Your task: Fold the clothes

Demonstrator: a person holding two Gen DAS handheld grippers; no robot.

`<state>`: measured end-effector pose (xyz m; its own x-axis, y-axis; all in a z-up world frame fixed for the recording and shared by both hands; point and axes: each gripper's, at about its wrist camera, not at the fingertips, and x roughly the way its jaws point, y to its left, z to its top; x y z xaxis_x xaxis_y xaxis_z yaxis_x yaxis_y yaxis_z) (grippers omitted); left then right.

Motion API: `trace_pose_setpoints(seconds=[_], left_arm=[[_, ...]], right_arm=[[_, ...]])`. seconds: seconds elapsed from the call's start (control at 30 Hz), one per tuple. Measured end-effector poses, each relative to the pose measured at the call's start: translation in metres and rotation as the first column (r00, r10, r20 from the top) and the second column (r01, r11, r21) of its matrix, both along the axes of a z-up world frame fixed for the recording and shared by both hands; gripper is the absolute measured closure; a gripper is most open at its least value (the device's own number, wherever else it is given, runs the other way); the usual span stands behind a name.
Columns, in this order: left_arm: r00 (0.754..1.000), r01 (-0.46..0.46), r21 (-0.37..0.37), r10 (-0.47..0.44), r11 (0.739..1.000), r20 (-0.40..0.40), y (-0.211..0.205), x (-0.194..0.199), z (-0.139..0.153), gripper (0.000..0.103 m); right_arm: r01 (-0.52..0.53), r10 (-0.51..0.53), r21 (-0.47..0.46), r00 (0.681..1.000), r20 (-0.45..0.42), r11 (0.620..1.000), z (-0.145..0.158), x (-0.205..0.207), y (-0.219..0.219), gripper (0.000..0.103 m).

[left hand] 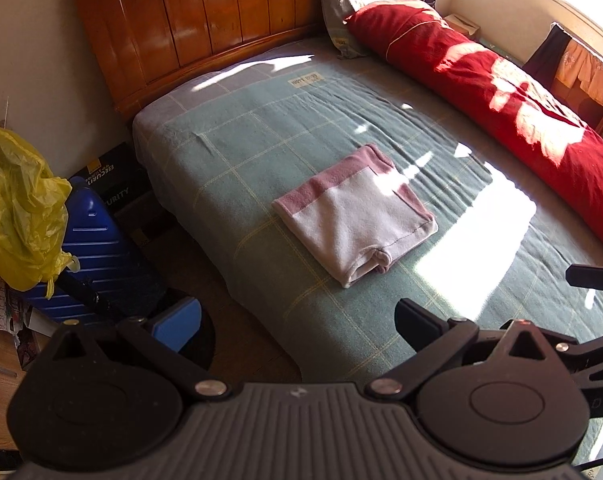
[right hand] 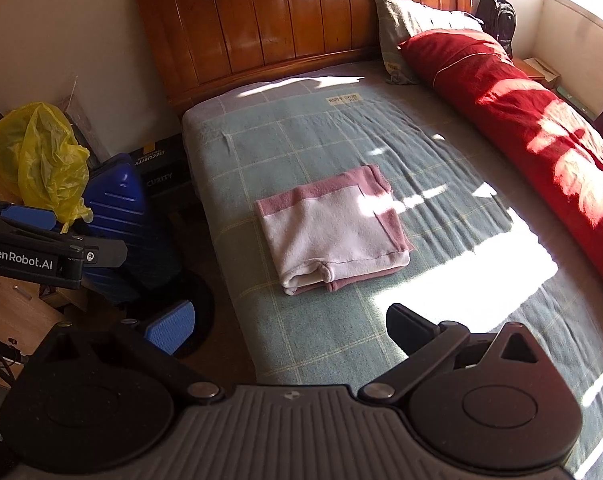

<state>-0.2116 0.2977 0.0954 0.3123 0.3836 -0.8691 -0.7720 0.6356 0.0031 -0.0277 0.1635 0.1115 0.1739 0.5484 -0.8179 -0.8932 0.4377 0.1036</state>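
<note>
Centrally, a folded pink-and-white garment [left hand: 353, 216] lies flat on the green checked blanket [left hand: 261, 148] of a bed, with a darker pink band along its far edge and a small roll of fabric at its near edge. Both grippers are held above the foot of the bed, well apart from the garment and touching nothing. The left gripper [left hand: 297, 320] has its two fingers spread wide with nothing between them; one finger carries a blue pad [left hand: 177, 322]. The right gripper [right hand: 287, 326] stands likewise with its fingers apart and empty. In the right wrist view the side of the left gripper's body bears the white lettering "GenRobot.AI". A cream label [right hand: 343, 99] sewn on the blanket near the wooden headboard [right hand: 301, 24] appears to read "HAPPY EVERY"; its second line is too small to tell. Beside the bed, a dark box [right hand: 157, 168] shows "SECURITY" upside down and "CURITY" below. A blue suitcase [left hand: 97, 248], a yellow plastic bag [left hand: 17, 208], a red quilt [left hand: 501, 84] and a grey pillow [left hand: 349, 4] complete the scene.
</note>
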Motion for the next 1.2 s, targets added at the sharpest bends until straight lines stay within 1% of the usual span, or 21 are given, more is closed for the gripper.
trace_pose_setpoints(seconds=[0.1,0.23,0.33,1.2], left_arm=[[1.0,0.002,0.012,-0.002,1.0,-0.015,0.0,0.0,-0.001,0.0],[1.0,0.004,0.004,-0.004,1.0,-0.003,0.0,-0.003,0.002,0.0],[1.0,0.005,0.004,-0.005,1.0,-0.012,0.0,-0.003,0.002,0.0],[1.0,0.016,-0.001,-0.016,1.0,-0.01,0.004,-0.007,0.003,0.0]], right_arm=[[-0.006,0.006,0.001,1.0,0.006,1.0,0.001,-0.002,0.003,0.0],[-0.002,0.002,0.0,1.0,0.004,1.0,0.001,-0.004,0.005,0.0],[0.001,-0.001,0.004,1.0,0.005,1.0,0.002,-0.006,0.005,0.0],[0.0,0.0,0.003,1.0,0.012,1.0,0.003,-0.02,0.006,0.0]])
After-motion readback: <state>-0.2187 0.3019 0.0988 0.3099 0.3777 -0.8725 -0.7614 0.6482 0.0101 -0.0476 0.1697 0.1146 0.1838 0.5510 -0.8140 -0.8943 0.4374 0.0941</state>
